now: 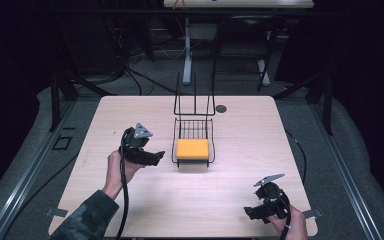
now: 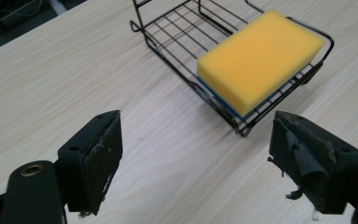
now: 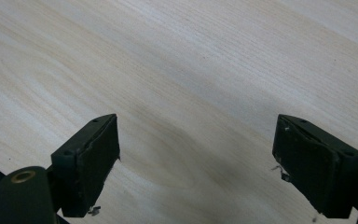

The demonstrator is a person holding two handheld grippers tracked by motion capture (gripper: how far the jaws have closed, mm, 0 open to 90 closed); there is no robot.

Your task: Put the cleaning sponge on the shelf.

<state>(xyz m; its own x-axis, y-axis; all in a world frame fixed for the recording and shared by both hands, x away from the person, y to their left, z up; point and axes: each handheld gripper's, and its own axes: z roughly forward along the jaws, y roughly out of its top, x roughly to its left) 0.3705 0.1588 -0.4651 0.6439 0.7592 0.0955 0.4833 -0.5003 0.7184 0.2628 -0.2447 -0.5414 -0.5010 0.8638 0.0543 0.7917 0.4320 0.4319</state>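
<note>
at the far left of the high view a sleeved forearm comes up from the bottom edge, and its hand holds the left gripper [image 1: 156, 156] above the pale wooden worktop [image 1: 240, 200]. a grey three-cornered plate sits on top of it and a black cable trails back toward the person. its jaws point right, toward the wire rack, and stop just short of the rack's left side without touching it. in the left gripper view the two black jaws stand wide apart with only bare wood between them; nothing is clamped, and the pads look worn and frayed at the edges.

next to the right comes the black wire rack [image 1: 193, 131], standing near the middle of the worktop with a tall wire back rising at its far side. the yellow sponge [image 1: 192, 149] lies flat in the near part of the rack's basket, resting on the wire grid. in the left gripper view the sponge [image 2: 260, 59] shows a thin blue layer under the yellow.

beyond the rack, a small dark round mark [image 1: 221, 108] sits on the worktop.

at the lower right, well apart from the rack, a hand holds the right gripper [image 1: 248, 212] low near the worktop's near edge. in the right gripper view its jaws are wide apart over bare wood, with nothing between them.
</note>
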